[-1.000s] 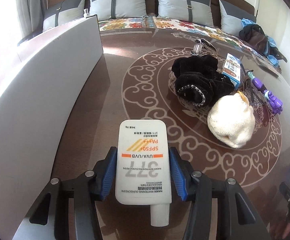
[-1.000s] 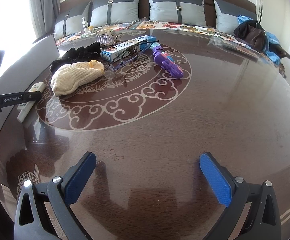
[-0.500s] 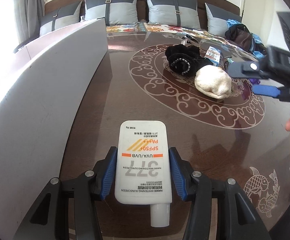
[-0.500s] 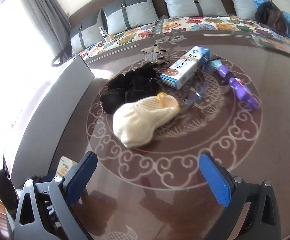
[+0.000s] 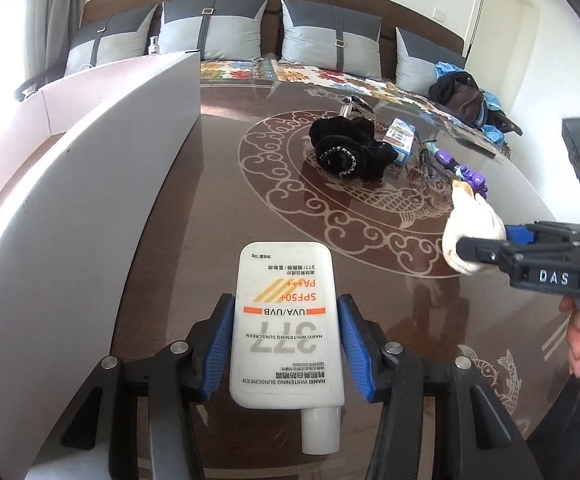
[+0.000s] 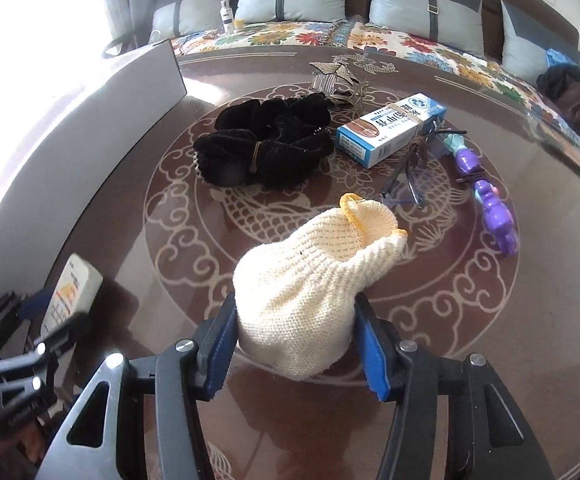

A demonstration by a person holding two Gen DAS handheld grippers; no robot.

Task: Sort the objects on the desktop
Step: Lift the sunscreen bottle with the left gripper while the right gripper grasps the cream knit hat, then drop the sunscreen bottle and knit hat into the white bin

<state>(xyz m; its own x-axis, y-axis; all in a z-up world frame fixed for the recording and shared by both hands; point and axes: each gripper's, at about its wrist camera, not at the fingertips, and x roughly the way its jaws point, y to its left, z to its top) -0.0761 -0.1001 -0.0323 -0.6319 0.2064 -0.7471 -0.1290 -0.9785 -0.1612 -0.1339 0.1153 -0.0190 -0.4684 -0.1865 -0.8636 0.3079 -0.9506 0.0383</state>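
A glossy brown table (image 5: 218, 200) with scroll inlay fronts a cushioned sofa (image 5: 330, 40). The left gripper (image 5: 286, 340) clamps a sunscreen tube (image 5: 284, 328) near the table's near edge, cap toward the camera, long axis pointing at the sofa. The right gripper (image 6: 296, 344) pinches a cream knit pouch (image 6: 310, 280), mouth facing the centre, where a black scrunchie (image 6: 266, 148) and box (image 6: 390, 128) lie.

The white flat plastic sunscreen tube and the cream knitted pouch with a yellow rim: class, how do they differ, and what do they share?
The white flat plastic sunscreen tube is smooth, rigid-looking and printed with text; the cream knitted pouch with a yellow rim is soft, ribbed and unprinted. The tube sits in the left gripper, the pouch in the right gripper. The tube's cap points back toward the camera; the pouch's open rim points away. Both are pale and clamped between blue pads.
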